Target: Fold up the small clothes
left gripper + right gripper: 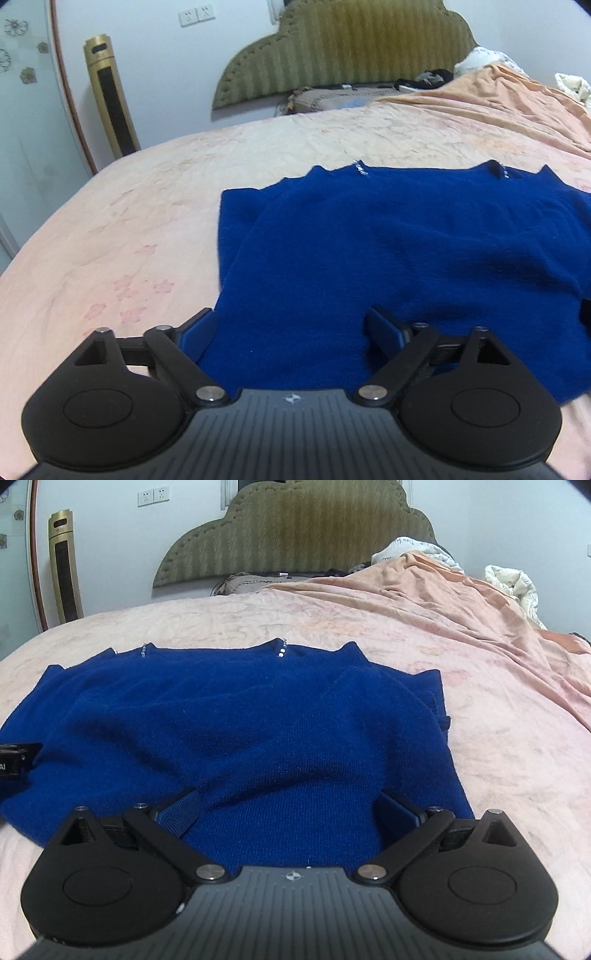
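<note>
My left claw and right claw both gape empty over the near hem of the blue sweater, which stretches left-right across the bed, collar far.

A fuzzy, matt blue knit sweater is seen laid on a creased pink cloth bedspread. Matt black plastic grippers with polished metal pins are pictured before a ribbed upholstered headboard.
</note>
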`<state>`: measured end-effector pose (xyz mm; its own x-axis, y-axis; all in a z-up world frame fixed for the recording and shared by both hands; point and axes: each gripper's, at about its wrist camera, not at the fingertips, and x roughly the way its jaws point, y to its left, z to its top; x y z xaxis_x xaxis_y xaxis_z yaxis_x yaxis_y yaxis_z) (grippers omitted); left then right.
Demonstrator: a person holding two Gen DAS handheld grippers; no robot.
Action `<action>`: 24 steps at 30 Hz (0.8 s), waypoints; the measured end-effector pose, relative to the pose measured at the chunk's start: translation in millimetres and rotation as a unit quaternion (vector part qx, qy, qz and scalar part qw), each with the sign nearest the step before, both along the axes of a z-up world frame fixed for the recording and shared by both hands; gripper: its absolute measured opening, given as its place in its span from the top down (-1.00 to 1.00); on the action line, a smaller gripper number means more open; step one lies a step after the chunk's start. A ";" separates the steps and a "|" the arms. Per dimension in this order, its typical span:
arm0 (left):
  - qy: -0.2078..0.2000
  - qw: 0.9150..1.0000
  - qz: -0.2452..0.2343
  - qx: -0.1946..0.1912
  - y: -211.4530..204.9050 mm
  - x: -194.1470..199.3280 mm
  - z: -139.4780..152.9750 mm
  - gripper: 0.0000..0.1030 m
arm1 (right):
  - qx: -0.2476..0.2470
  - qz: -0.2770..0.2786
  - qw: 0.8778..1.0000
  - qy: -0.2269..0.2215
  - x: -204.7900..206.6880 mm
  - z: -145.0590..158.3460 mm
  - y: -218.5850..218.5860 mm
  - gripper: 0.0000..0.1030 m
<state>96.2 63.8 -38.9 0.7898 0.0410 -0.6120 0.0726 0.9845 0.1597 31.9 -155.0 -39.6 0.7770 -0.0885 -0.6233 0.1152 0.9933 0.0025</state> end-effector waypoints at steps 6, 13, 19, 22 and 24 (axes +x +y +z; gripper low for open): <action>-0.006 1.000 0.011 -0.024 8.2 0.6 -4.1 -0.90 | 0.005 0.000 1.000 -0.002 -1.2 -0.7 -1.3 -1.00; 0.011 0.997 0.021 -0.069 21.1 6.4 -6.4 -0.97 | 0.014 0.003 1.000 -0.005 -2.4 -0.9 -3.5 -1.00; 0.011 0.997 0.022 -0.072 21.7 5.0 -7.4 -0.97 | 0.015 0.005 1.000 -0.004 -2.1 -0.9 -3.5 -1.00; 0.012 0.997 0.022 -0.076 23.3 5.1 -7.7 -0.97 | 0.014 0.005 1.000 -0.004 -2.0 -0.9 -3.4 -1.00; 0.012 0.997 0.022 -0.076 23.1 5.1 -7.5 -0.97 | 0.015 0.005 1.000 -0.004 -2.1 -0.9 -3.6 -1.00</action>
